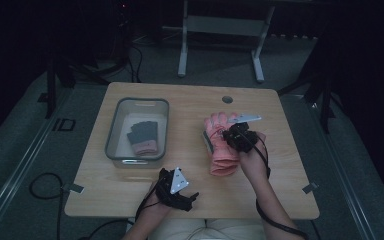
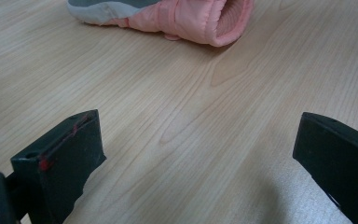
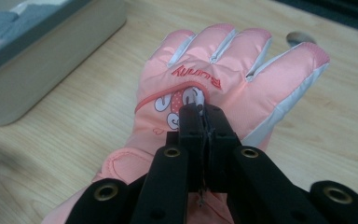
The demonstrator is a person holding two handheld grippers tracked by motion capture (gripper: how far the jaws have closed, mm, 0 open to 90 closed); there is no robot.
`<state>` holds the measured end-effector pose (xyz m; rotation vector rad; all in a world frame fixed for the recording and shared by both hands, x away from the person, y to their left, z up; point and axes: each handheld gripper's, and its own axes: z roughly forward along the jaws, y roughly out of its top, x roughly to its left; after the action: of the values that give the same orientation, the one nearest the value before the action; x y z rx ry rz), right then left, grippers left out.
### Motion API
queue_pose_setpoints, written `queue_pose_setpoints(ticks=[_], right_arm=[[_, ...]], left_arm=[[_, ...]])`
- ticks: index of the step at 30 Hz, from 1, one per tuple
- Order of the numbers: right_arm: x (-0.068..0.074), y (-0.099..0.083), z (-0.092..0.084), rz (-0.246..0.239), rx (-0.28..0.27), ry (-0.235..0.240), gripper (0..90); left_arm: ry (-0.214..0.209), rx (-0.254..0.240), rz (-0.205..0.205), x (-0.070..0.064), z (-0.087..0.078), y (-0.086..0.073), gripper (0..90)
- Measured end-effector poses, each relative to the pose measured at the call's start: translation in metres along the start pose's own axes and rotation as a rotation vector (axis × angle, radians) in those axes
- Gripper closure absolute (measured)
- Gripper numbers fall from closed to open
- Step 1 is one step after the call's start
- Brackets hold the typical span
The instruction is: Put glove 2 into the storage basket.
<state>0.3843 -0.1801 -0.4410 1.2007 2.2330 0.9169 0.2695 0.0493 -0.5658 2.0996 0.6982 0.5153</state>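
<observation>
The pink glove (image 1: 221, 145) lies flat on the wooden table (image 1: 130, 200), on the right half, with its fingers pointing to the far edge and its cuff toward the person. The right gripper (image 1: 228, 131) is above the back of the glove, and in the right gripper view its two black jaws stand pressed together, with no gap between them; their tips (image 3: 201, 108) sit over the printed picture on the glove, just under the red word. Whether they pinch a fold of the fabric or only touch it, the pictures do not tell. The left gripper (image 1: 194, 196) rests low near the near edge of the table, well apart from the glove, and its jaws stand wide open with only bare wood between them; in the left gripper view the open cuff of the glove (image 2: 205, 21) is seen farther away on the table. To the left of the glove stands a grey bin (image 1: 114, 131) with a dark grey glove (image 1: 143, 136) with a pink cuff inside; a strip of free table lies between the bin and the pink glove. A small round hole (image 1: 227, 99) in the table is just beyond the glove's fingertips. The table is bare between the glove and the right edge, and along the near edge beside the left gripper.
</observation>
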Motion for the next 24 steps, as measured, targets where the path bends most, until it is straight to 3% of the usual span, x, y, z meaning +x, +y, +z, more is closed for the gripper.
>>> queue_pose_setpoints(ticks=[10, 24], right_arm=[[-0.005, -0.012, 0.027, 0.028, 0.064, 0.011, 87.5], [-0.005, -0.027, 0.047, 0.049, 0.094, 0.031, 86.0]], left_arm=[[-0.001, 0.0, -0.005, 0.001, 0.0, 0.0, 1.2], [-0.007, 0.002, -0.004, 0.001, 0.0, 0.0, 1.2]])
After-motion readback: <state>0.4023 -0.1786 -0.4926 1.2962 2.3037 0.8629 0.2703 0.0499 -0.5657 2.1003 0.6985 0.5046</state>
